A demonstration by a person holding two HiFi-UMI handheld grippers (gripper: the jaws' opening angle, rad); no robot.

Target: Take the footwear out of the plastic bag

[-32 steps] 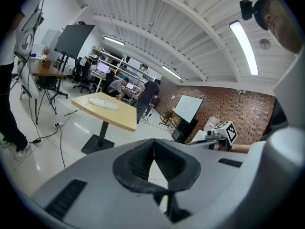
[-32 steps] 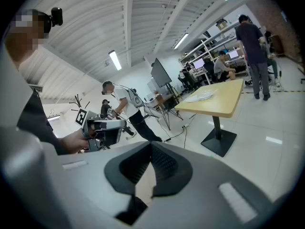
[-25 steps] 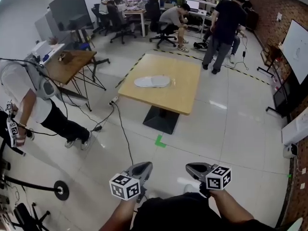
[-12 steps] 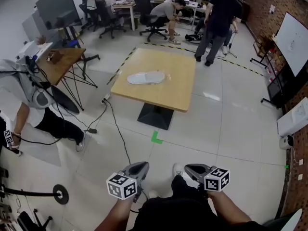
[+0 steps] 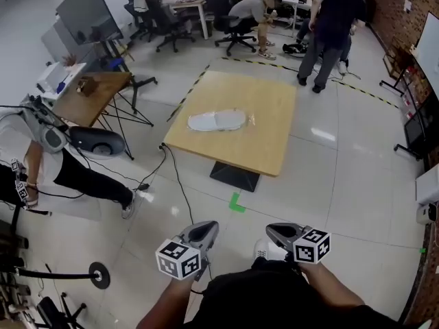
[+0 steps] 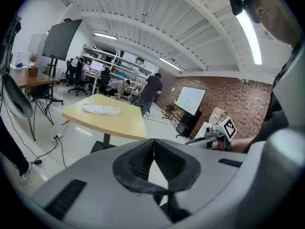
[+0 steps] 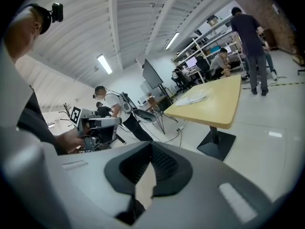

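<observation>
A clear plastic bag with pale footwear (image 5: 217,120) inside lies flat on the square wooden table (image 5: 267,139), far ahead of me. It also shows as the bag (image 6: 101,109) in the left gripper view and the bag (image 7: 190,99) in the right gripper view. My left gripper (image 5: 204,230) and right gripper (image 5: 278,233) hang low in front of my body, well short of the table. Both are shut with nothing between the jaws. The left gripper (image 6: 153,144) and the right gripper (image 7: 151,149) point toward the table.
A cable (image 5: 175,184) runs over the tiled floor from the table base, next to a green tape mark (image 5: 236,202). At left a person (image 5: 48,157) bends beside a side table (image 5: 92,96). Other people (image 5: 329,26) and office chairs stand behind the table.
The head view has shifted a little and the table sits slightly nearer. The person at left has stepped and bent differently. Both grippers stay shut and low.
</observation>
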